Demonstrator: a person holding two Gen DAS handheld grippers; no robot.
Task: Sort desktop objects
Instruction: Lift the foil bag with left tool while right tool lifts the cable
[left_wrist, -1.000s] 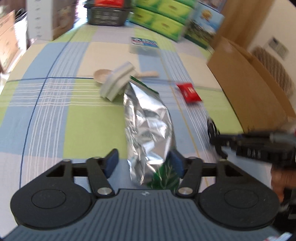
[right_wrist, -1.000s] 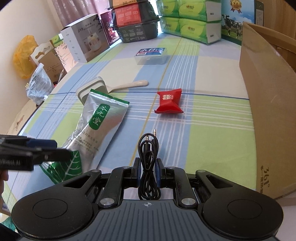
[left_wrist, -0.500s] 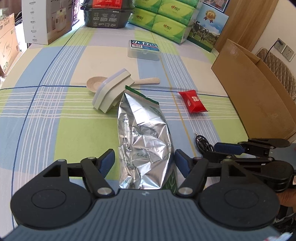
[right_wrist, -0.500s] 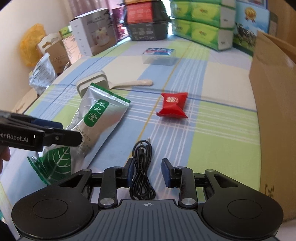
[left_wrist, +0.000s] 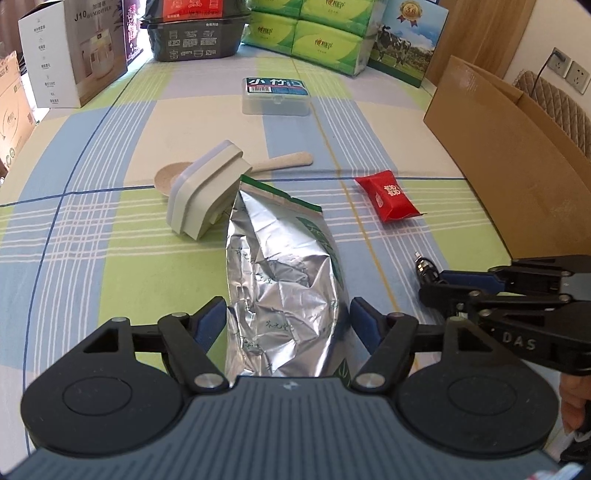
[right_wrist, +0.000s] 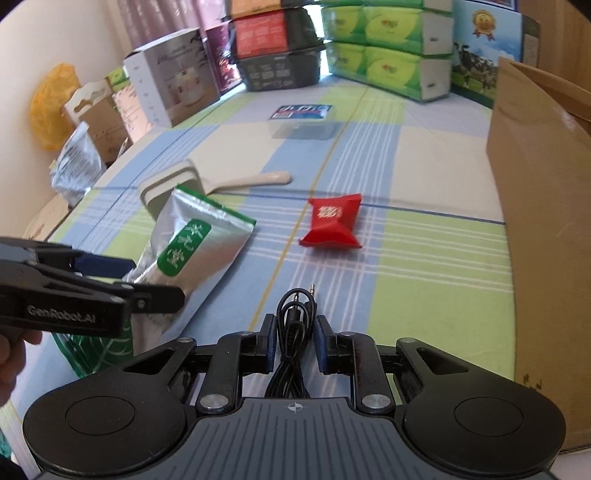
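Left tongs: jaws spread wide, one blue pad on either side of the foil tea pouch, which lies flat on the checked surface; whether the pads touch the pouch cannot be told. Right tongs: jaws narrow, set on either side of the coiled black audio cable, pads at or just off its loops; the plug ends point away from the camera. The right tongs stand just right of the pouch's lower end. Beyond the pouch's green-edged top, a pale rectangular block rests tilted on a beige spoon, hiding much of the spoon's bowl. A red sachet lies apart, to the right of the pouch. Farther back, a clear lidded box with a blue label. A cardboard box stands at the right edge; cartons and green tissue packs line the far edge.
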